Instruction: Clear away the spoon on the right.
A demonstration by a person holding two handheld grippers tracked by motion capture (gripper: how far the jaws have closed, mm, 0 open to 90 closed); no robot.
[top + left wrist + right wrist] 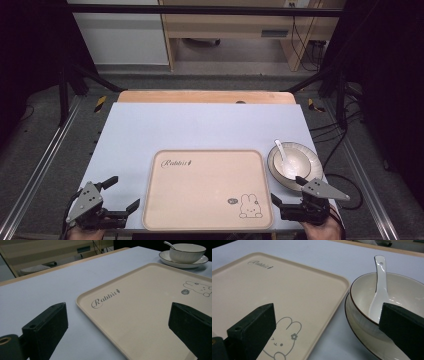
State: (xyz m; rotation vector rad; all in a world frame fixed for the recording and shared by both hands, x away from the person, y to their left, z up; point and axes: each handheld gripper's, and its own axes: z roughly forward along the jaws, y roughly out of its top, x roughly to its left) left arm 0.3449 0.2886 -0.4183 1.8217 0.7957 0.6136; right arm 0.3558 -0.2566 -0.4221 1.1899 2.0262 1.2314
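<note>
Both handheld grippers rest low at the table's near edge, jaws spread wide and holding nothing: the left gripper [117, 195] just left of the beige rectangular plastic tray [200, 172] with a rabbit drawing, the right gripper [287, 192] between the tray's near right corner and the white ceramic bowl [300, 160]. That bowl sits on a matching saucer [166, 258] with a white ceramic spoon [378, 290] inside. Pale blue tabletop [200, 125] beyond the tray lies open.

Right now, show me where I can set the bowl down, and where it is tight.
The whole tray is bare, bar its print. So is the mat beyond the tray and left of it. Tight: the right edge, where the bowl with its spoon sits on a plate by the right gripper.
</note>
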